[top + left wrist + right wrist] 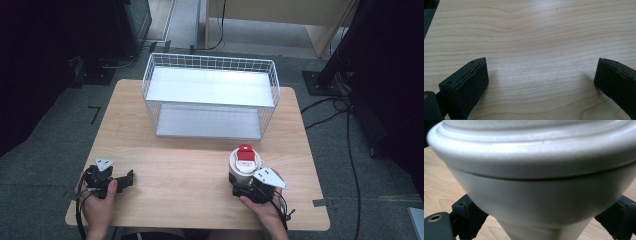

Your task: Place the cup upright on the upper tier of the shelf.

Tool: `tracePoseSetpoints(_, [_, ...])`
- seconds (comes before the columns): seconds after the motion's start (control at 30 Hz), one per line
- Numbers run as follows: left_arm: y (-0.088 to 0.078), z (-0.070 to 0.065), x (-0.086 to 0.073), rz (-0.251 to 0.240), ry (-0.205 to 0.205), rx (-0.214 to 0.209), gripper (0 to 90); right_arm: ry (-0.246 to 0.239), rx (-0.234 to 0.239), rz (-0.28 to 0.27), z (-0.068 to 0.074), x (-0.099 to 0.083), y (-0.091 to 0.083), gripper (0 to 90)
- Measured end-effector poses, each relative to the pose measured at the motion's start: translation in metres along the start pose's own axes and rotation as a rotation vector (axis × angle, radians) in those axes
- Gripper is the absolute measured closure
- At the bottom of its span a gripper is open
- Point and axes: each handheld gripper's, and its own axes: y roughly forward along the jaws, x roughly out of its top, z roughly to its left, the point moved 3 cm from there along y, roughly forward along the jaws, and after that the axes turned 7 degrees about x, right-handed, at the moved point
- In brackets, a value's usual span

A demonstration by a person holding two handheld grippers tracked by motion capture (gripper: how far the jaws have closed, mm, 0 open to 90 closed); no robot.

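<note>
A white lidded cup [243,165] with a red piece on top stands upright at the table's front right. My right gripper [243,184] is shut on its lower body from the near side. In the right gripper view the cup [536,192] looms close, with the right gripper [544,222] pressing a black jaw against each side of its narrow base. Whether the cup rests on the wood or hangs just above it, I cannot tell. My left gripper [129,178] lies at the front left, held by a hand. The left gripper [541,67] is open, with bare wood between its jaws.
A white wire basket shelf [210,95] with two levels stands at the back middle of the wooden table [185,165]. Cables [345,125] and black stands sit on the floor to the right.
</note>
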Motion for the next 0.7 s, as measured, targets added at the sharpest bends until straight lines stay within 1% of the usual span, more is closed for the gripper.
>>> tracePoseSetpoints(0.03, [0.0,0.0,0.0,0.0,0.0,0.0,0.0,-0.001,-0.01,-0.004,0.0009,0.0003,0.0,8.6])
tracePoseSetpoints(0.07, [0.0,0.0,0.0,0.0,0.0,0.0,0.0,-0.001,-0.01,-0.004,0.0009,0.0003,0.0,8.6])
tracePoseSetpoints(0.1, [0.0,0.0,0.0,0.0,0.0,0.0,0.0,-0.006,-0.025,-0.004,0.0019,0.002,-0.0004,8.9])
tracePoseSetpoints(0.13, [0.0,0.0,0.0,0.0,0.0,0.0,0.0,-0.006,-0.025,-0.004,0.0019,0.002,-0.0004,8.9])
tracePoseSetpoints(0.2, [0.0,0.0,0.0,0.0,0.0,0.0,0.0,-0.009,-0.044,-0.018,0.0007,0.0041,-0.0018,10.4])
tracePoseSetpoints(0.23, [0.0,0.0,0.0,0.0,0.0,0.0,0.0,0.012,-0.054,-0.04,-0.0026,0.006,-0.0043,12.7])
tracePoseSetpoints(0.33, [-0.0001,0.0,0.0,0.0,0.001,0.0,0.0,0.025,-0.046,-0.046,-0.0057,0.0066,-0.0047,12.7])
tracePoseSetpoints(0.4, [0.0,-0.0001,0.0001,0.001,0.003,0.0,0.0,0.02,-0.041,-0.047,-0.0061,0.006,-0.0052,12.7])
tracePoseSetpoints(0.47, [0.0,-0.0002,0.0002,0.002,0.004,-0.001,0.0,-0.015,-0.047,-0.046,-0.003,0.0049,-0.0042,12.6])
tracePoseSetpoints(0.53, [0.0,-0.0002,0.0002,0.002,0.004,-0.001,0.0,-0.023,-0.047,-0.043,-0.0011,0.0043,-0.0038,12.6])
tracePoseSetpoints(0.57, [0.0,-0.0002,0.0002,0.002,0.003,-0.001,0.0,-0.045,-0.048,-0.043,0.0011,0.0034,-0.0031,12.4])
tracePoseSetpoints(0.7, [0.0,-0.0002,0.0002,0.002,0.004,-0.001,0.0,-0.038,-0.046,-0.043,0.0018,0.0022,-0.0032,12.1])
